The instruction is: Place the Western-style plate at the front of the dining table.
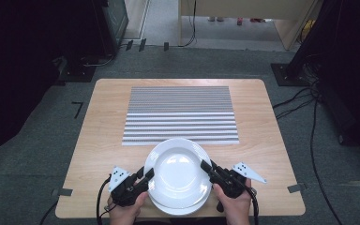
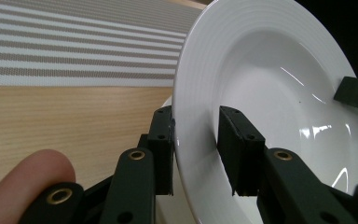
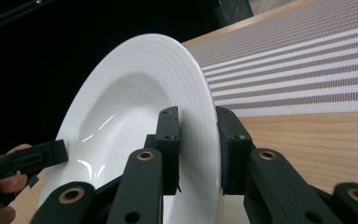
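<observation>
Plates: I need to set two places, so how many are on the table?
2: top plate gripped at its rims by both grippers, and a second plate right beneath it. More could hide underneath.

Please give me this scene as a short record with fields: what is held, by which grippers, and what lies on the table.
held thing: white plate
left gripper: jaws shut on the plate's left rim
right gripper: jaws shut on the plate's right rim
under the plate: a second white plate, part of its rim visible
further back: striped placemat, flat, nothing on it
surface: wooden table
</observation>
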Demonstrator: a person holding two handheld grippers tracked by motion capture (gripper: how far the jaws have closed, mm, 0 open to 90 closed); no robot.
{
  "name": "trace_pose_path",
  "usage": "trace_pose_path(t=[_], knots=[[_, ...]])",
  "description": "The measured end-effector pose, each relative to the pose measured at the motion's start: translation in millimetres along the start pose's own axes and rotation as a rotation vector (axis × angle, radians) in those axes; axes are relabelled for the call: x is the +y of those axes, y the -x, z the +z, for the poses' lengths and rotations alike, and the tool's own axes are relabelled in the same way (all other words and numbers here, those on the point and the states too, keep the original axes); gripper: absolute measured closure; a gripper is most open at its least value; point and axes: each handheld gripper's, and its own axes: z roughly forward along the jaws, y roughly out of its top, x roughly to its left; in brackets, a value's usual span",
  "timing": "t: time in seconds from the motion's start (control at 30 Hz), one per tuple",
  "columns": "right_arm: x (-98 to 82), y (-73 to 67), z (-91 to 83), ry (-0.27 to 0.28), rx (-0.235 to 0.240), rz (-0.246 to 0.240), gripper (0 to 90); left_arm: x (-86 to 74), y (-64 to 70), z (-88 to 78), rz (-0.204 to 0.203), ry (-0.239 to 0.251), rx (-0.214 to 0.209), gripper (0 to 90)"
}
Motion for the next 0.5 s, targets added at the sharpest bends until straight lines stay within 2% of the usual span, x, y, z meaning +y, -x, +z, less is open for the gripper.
trace_pose_path(t=[0.5], knots=[[31.3, -3.4, 3.4, 0.043, 0.013, -0.015, 75.6, 22.1, 3.0, 6.1, -0.006, 0.036, -0.033, 67.5]])
